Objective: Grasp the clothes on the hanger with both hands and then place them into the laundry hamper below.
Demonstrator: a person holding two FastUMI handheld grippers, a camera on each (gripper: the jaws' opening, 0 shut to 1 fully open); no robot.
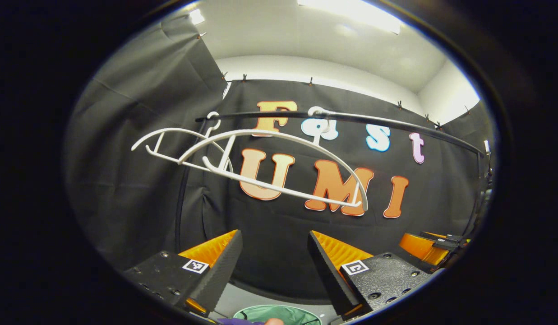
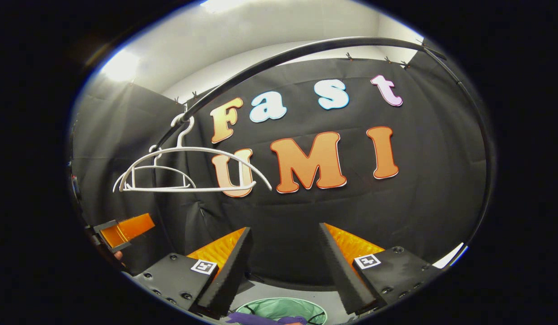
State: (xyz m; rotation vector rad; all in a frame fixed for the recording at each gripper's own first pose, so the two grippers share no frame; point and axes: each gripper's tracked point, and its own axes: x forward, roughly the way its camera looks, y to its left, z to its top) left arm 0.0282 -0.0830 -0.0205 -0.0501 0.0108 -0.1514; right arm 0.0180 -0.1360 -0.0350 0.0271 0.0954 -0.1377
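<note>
In the left gripper view, the left gripper (image 1: 274,266) sits at the bottom centre with its fingers spread wide and nothing between them. Two bare white hangers (image 1: 279,180) hang from the black rail (image 1: 351,118) across the upper middle of the frame. The green laundry hamper (image 1: 301,313) shows at the bottom edge, with purple clothes (image 1: 236,321) at its rim. The right gripper (image 1: 425,247) appears at the lower right.

In the right gripper view, the right gripper (image 2: 285,266) is likewise wide open and empty at the bottom centre. The hangers (image 2: 193,168) sit at the left, the hamper (image 2: 281,309) and purple clothes (image 2: 256,319) at the bottom edge, and the left gripper (image 2: 123,231) at the lower left.
</note>
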